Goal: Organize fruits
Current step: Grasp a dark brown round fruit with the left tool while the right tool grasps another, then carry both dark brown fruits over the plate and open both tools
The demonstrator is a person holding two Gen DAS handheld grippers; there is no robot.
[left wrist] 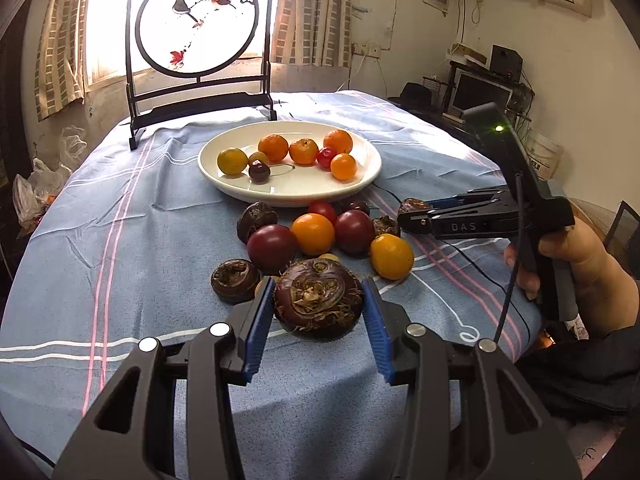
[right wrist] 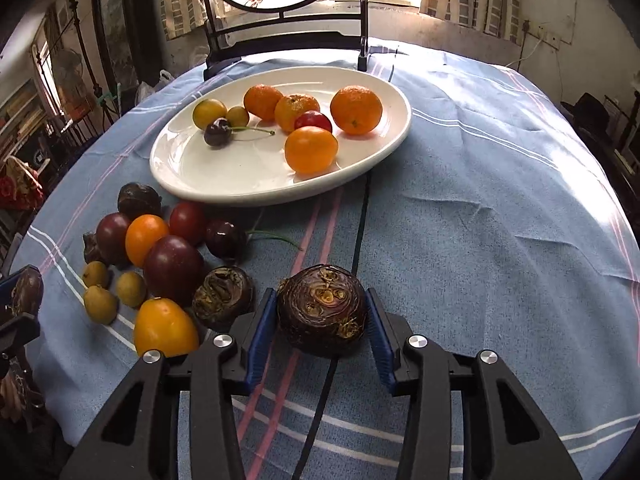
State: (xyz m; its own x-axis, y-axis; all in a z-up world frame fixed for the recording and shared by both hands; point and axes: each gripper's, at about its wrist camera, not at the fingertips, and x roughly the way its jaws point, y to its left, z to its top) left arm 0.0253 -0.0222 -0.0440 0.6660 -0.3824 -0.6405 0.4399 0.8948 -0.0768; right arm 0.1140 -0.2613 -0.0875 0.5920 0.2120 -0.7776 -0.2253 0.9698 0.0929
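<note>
A white plate holds several oranges, tomatoes and a cherry; it also shows in the right wrist view. A pile of tomatoes and water chestnuts lies on the cloth in front of it. My left gripper is shut on a dark water chestnut, held above the cloth near the pile. My right gripper is shut on another water chestnut. In the left wrist view the right gripper sits to the right of the pile.
A black framed bird screen stands behind the plate. A blue striped cloth covers the round table. A black cable runs across the cloth. Desk clutter and a monitor stand at the far right.
</note>
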